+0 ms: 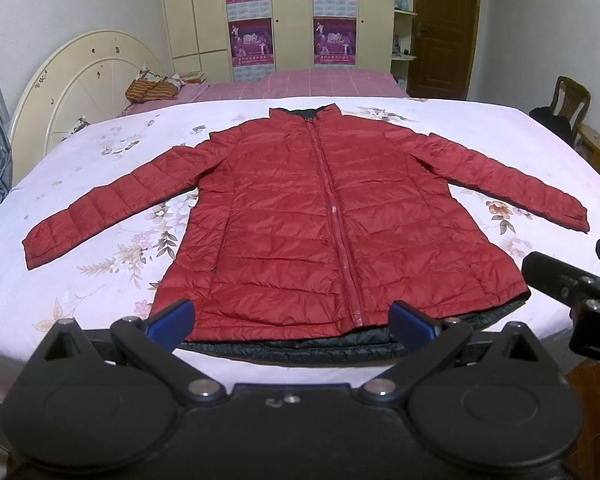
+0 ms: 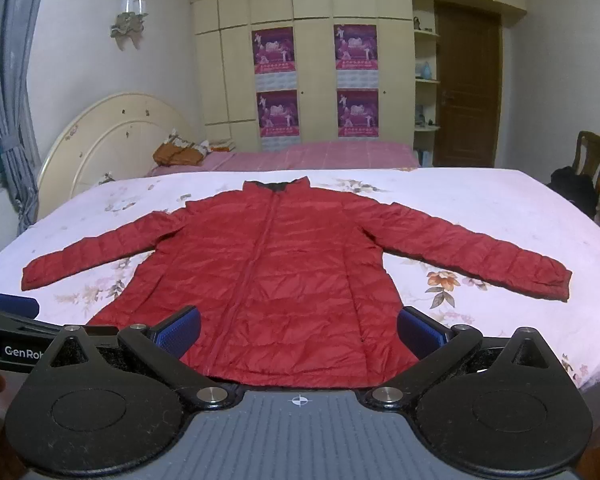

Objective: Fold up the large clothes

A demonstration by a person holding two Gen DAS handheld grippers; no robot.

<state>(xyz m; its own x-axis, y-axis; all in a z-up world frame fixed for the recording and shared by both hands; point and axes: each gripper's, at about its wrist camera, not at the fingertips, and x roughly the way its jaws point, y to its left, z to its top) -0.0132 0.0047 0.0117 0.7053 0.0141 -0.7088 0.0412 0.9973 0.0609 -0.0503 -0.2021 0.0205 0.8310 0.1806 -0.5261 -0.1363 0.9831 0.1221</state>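
Note:
A red quilted puffer jacket [image 1: 332,216] [image 2: 284,276] lies flat and zipped on the floral bed sheet, collar far, hem near, both sleeves spread out to the sides. Dark lining shows along its hem in the left wrist view. My left gripper [image 1: 292,320] hovers open just above the near hem, blue pads wide apart with nothing between them. My right gripper [image 2: 298,328] is open too, over the hem's right half. Each gripper shows at the other view's edge.
The bed [image 1: 80,280] with a white floral sheet fills both views. Behind it are a cream headboard [image 1: 84,76], a pink bed [image 2: 320,154], a wardrobe with posters [image 2: 316,80], a brown door [image 2: 466,96] and a wooden chair [image 2: 590,160] at the right.

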